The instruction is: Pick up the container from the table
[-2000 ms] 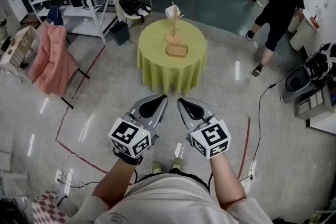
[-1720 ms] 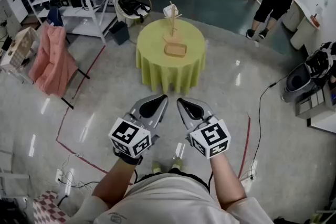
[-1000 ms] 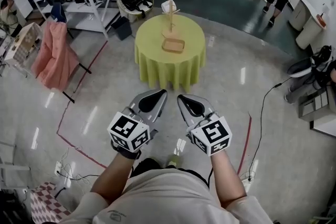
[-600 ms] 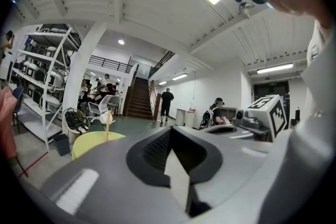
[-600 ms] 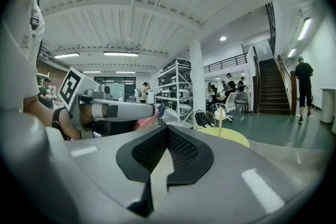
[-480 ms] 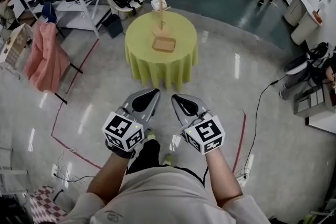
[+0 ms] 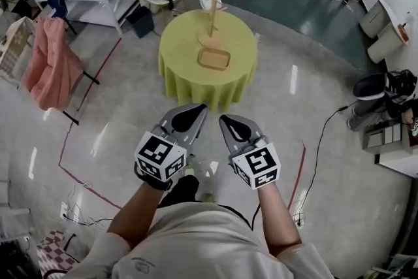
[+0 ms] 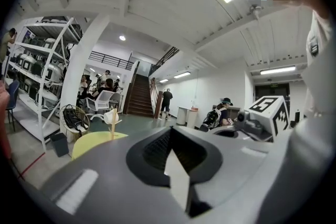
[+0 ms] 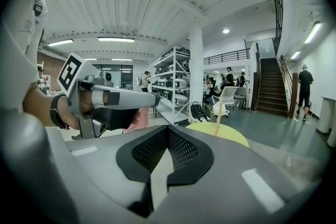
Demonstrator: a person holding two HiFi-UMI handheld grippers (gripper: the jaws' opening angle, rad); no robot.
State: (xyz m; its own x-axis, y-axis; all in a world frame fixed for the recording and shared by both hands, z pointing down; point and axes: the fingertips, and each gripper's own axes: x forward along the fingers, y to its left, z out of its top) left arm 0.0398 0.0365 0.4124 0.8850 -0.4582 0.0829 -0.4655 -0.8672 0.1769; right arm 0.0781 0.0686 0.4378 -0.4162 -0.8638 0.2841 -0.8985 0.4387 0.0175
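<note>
The container [image 7: 214, 59], a shallow tray lying crosswise on the round table [image 7: 183, 52], sits well ahead of and between the left gripper [image 7: 188, 117] and the right gripper [image 7: 235, 129], both clenched on nothing, neither clearly nearer

Head cam steep down; gripper cams fwd, all share table [image 7: 184, 52].
</note>
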